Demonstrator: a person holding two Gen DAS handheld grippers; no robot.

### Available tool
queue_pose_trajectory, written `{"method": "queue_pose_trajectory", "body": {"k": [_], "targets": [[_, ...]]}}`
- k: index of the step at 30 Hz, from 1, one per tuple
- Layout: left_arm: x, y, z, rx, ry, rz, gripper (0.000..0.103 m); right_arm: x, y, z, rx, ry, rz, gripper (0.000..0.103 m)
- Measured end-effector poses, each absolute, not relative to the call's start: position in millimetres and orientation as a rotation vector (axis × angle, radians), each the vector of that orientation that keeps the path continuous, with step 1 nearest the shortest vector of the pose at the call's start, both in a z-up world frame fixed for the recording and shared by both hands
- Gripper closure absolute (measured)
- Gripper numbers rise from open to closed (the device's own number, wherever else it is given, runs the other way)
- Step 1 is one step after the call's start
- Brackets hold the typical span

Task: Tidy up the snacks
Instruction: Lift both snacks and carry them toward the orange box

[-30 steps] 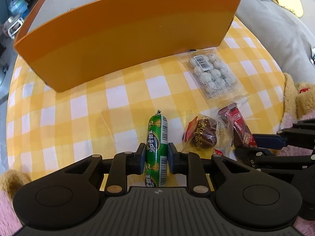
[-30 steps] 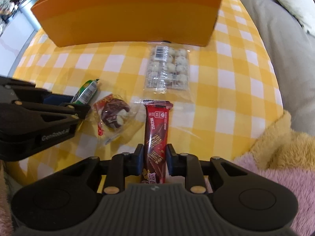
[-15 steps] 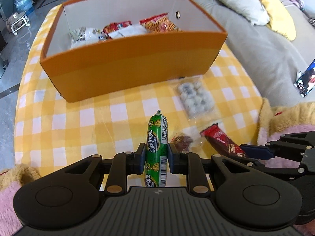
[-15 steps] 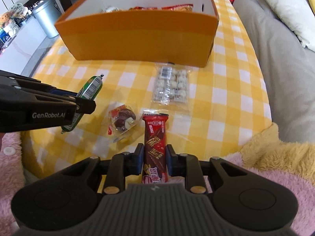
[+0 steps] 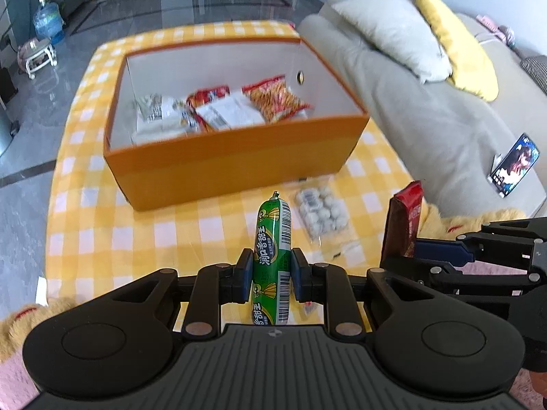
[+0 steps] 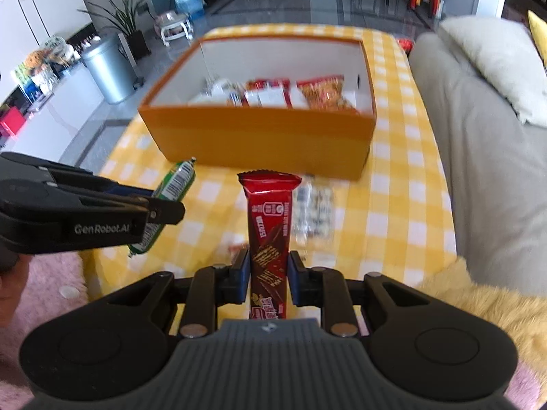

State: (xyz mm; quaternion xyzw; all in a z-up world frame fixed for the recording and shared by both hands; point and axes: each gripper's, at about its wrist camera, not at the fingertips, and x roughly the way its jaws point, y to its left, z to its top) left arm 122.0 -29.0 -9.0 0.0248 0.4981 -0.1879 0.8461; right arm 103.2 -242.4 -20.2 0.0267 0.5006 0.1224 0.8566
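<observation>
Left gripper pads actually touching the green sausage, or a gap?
Touching. In the left wrist view both pads of the left gripper press the sides of the green sausage, no gap, holding it above the checkered tablecloth.

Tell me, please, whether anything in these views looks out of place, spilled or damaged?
Nothing stands out. The left gripper squarely clamps the green sausage, the right gripper the red biscuit bar. The clear bag of white balls lies flat and sealed before the orange box.

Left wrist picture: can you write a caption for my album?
Left gripper lifts a green sausage toward the orange snack box while the right gripper brings a red chocolate bar.
</observation>
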Motion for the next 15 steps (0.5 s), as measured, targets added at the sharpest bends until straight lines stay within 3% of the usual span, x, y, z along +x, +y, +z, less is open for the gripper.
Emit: {"method": "queue_pose_trajectory", "body": {"k": [15], "targets": [[147,-22,38,0.032,0.902,-0.385,0.078,144,-240,34,0.058,0.886,0.267,0.084]]}}
